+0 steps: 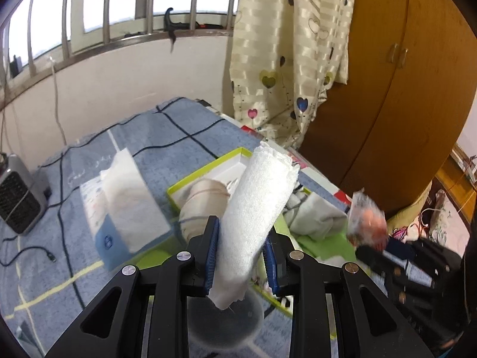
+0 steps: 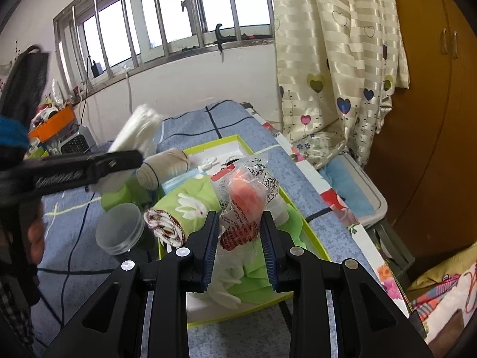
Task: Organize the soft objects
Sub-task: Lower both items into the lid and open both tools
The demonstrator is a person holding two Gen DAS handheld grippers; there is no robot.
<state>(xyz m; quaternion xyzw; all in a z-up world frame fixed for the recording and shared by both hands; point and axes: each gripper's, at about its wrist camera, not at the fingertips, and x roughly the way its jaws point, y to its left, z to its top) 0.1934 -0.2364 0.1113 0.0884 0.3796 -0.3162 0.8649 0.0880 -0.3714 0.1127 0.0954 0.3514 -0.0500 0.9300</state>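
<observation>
In the left wrist view my left gripper (image 1: 241,238) is shut on a rolled white towel (image 1: 259,205), which stands tilted above the green-rimmed box (image 1: 205,170). A beige cloth roll (image 1: 202,200) lies in the box behind it. My right gripper (image 2: 240,238) is shut on a clear plastic packet (image 2: 247,197) with orange contents, held over the same box (image 2: 310,232). Inside lie a green cloth (image 2: 190,203) with a white rabbit and a red-patterned roll (image 2: 164,226). The left gripper (image 2: 131,159) with the towel (image 2: 140,128) shows at the left of the right wrist view.
A tissue box (image 1: 125,208) and a small heater (image 1: 18,200) with cables sit on the blue plaid cover (image 1: 74,268). A clear round jar (image 2: 122,229) stands by the box. A curtain (image 2: 334,59), a wooden wardrobe (image 2: 432,119) and a plastic bin (image 2: 351,191) are to the right.
</observation>
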